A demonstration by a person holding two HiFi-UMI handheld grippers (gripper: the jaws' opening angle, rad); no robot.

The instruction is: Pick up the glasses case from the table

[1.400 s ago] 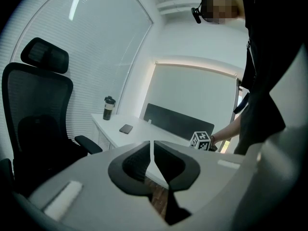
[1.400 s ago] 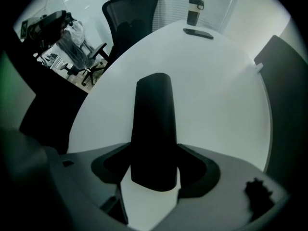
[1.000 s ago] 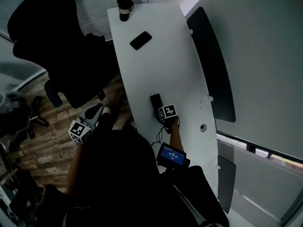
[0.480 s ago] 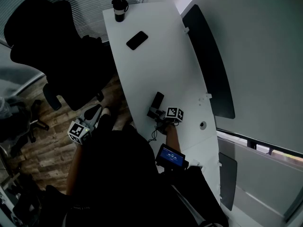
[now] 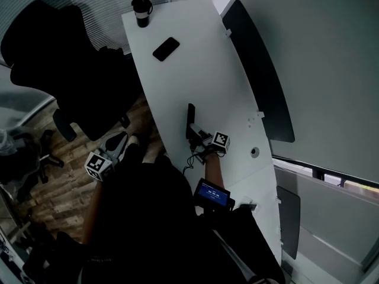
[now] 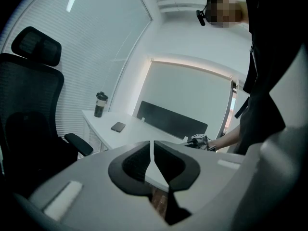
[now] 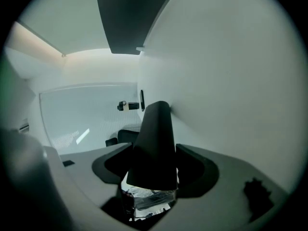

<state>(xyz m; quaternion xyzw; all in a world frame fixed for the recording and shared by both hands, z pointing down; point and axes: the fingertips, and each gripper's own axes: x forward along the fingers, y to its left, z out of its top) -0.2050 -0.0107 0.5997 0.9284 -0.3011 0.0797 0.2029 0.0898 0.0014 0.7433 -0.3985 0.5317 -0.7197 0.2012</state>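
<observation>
The black glasses case point(image 5: 190, 119) is between the jaws of my right gripper point(image 5: 197, 134), tipped up on its edge just over the white table point(image 5: 219, 81). In the right gripper view the case point(image 7: 154, 143) fills the gap between the jaws, which are closing on it, and the whole scene looks rolled onto its side. My left gripper point(image 5: 116, 141) hangs off the table's left side above the wooden floor; its jaws point(image 6: 154, 159) are shut with nothing in them. From there the right gripper point(image 6: 199, 141) shows over the desk.
A black phone point(image 5: 166, 48) and a dark travel cup point(image 5: 141, 10) lie at the table's far end. A black office chair point(image 5: 65, 70) stands on the left, and a dark divider panel point(image 5: 254, 64) runs along the right edge. A small blue-lit screen point(image 5: 213, 195) sits near my right forearm.
The right gripper has rolled and risen with the case, which went from lying flat to standing on edge, further up the table. The left gripper has stayed put.
</observation>
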